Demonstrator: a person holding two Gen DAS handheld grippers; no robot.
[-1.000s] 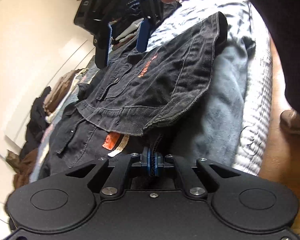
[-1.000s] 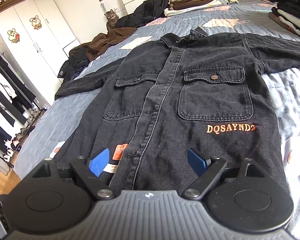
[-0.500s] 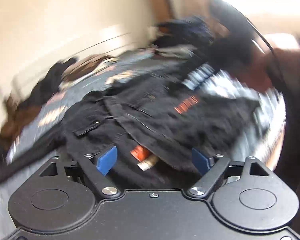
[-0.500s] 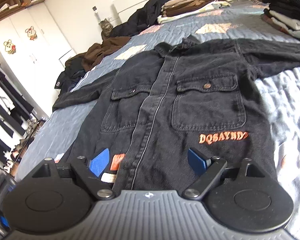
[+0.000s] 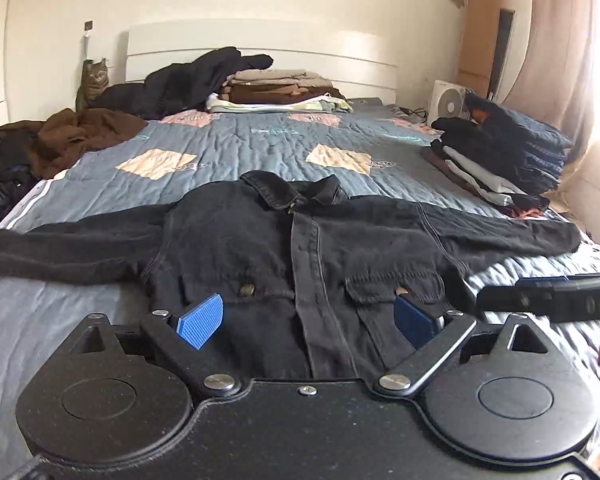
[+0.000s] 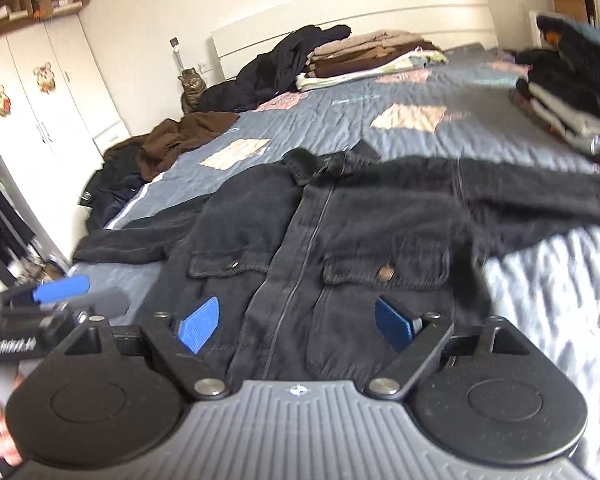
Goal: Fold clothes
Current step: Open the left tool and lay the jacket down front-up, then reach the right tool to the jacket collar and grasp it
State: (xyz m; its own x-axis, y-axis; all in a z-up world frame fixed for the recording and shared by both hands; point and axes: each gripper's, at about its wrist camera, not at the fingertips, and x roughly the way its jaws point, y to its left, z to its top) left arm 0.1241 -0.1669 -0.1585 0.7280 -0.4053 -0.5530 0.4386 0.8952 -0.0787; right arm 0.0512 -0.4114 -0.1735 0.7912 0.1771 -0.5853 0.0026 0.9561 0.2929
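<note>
**Jacket laid flat, both claws free above the hem**

Your left gripper (image 5: 306, 320) hangs over the lower front of the black denim jacket (image 5: 300, 240), its blue pads just spread wide and nothing caught between them. Your right gripper (image 6: 296, 322) sits alongside, jaws equally released and empty, also aimed down at the hem end. The jacket lies face up and buttoned on the quilted bed (image 5: 236, 144), collar toward the headboard, both sleeves stretched out sideways, a layout that likely serves to square the garment before any fold starts. Folded stacks (image 5: 500, 164) wait at the bed's right edge and near the headboard, while a loose brown garment (image 5: 80, 132) lies heaped at the left. A tabby cat (image 5: 96, 80) watches from beside the headboard. Judging by the spread sleeves, folding proper has not begun.
</note>
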